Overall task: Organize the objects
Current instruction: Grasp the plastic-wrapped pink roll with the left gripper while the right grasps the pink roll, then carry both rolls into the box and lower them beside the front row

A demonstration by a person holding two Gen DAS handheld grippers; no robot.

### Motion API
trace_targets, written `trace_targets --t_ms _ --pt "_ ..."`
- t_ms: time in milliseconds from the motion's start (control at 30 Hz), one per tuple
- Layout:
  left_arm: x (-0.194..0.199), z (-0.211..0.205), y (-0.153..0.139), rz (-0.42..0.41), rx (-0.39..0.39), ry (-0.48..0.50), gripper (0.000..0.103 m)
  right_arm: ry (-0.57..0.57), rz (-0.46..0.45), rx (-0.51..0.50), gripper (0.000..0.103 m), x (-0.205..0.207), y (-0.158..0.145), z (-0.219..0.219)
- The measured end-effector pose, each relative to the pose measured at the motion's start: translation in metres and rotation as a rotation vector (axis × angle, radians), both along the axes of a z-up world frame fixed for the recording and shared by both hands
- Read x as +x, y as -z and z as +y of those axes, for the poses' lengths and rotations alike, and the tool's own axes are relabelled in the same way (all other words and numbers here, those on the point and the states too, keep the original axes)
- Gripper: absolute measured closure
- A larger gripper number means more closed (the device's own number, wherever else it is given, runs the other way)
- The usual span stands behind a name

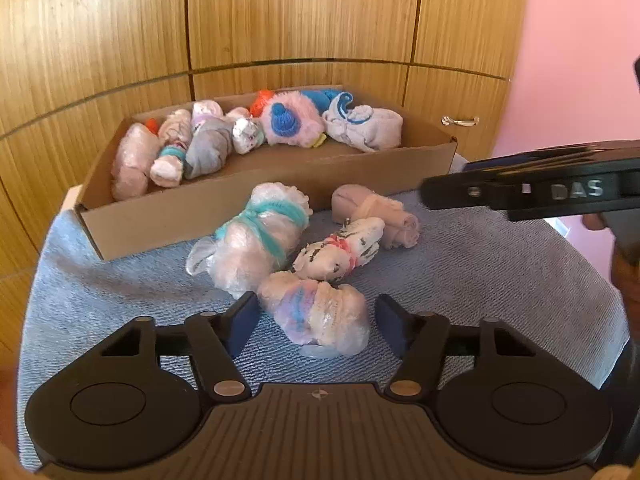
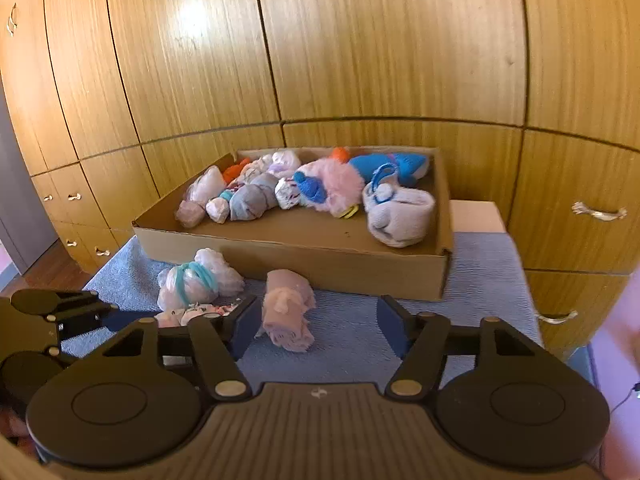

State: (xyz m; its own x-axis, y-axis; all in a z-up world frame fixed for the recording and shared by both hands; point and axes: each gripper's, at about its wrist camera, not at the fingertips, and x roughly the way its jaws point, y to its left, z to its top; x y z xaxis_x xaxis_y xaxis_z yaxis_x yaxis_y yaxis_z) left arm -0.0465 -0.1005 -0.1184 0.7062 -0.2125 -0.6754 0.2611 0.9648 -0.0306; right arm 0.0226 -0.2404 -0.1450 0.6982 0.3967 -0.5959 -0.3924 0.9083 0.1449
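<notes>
Wrapped bundle [image 1: 316,316] between our spread left gripper [image 1: 316,320] fingers, long axis slanting across; right gripper [image 2: 316,324] released, farther.

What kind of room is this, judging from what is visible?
Probably a bedroom at home: wooden wardrobe doors with metal handles fill the background, and rolled sock bundles lie on a blue towel beside a cardboard box.

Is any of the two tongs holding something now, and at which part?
No. The left tongs are open around the plastic-wrapped bundle without clamping it. The right tongs are open, with the pink roll lying free between them.
</notes>
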Motion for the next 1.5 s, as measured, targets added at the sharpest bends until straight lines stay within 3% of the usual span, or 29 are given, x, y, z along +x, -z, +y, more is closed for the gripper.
trace_targets --t_ms 367,500,700,1000,1167,1300,1500 --pt "-0.004 0.010 0.001 -0.005 -0.036 0.011 0.043 -0.020 0.075 -0.019 0.065 0.021 0.019 0.020" --pt "-0.011 0.014 -0.004 -0.015 -0.050 0.005 0.043 -0.021 0.060 -0.010 0.084 0.010 0.015 0.015" --pt "-0.022 0.023 -0.009 -0.021 -0.069 -0.015 0.043 -0.014 0.059 -0.008 0.084 -0.004 0.011 0.006" --pt "-0.016 0.035 0.000 -0.001 -0.060 -0.050 0.043 -0.057 0.068 -0.055 0.066 0.010 0.026 0.023" --pt "-0.016 0.037 0.003 -0.009 -0.060 -0.043 0.042 -0.062 0.057 -0.072 0.066 0.011 0.031 0.025" --pt "-0.016 0.037 0.005 -0.023 -0.063 -0.037 0.043 -0.066 0.048 -0.048 0.080 0.008 0.029 0.018" --pt "-0.018 0.042 -0.001 -0.024 -0.076 -0.042 0.044 -0.068 0.021 -0.038 0.082 -0.003 0.021 0.004"
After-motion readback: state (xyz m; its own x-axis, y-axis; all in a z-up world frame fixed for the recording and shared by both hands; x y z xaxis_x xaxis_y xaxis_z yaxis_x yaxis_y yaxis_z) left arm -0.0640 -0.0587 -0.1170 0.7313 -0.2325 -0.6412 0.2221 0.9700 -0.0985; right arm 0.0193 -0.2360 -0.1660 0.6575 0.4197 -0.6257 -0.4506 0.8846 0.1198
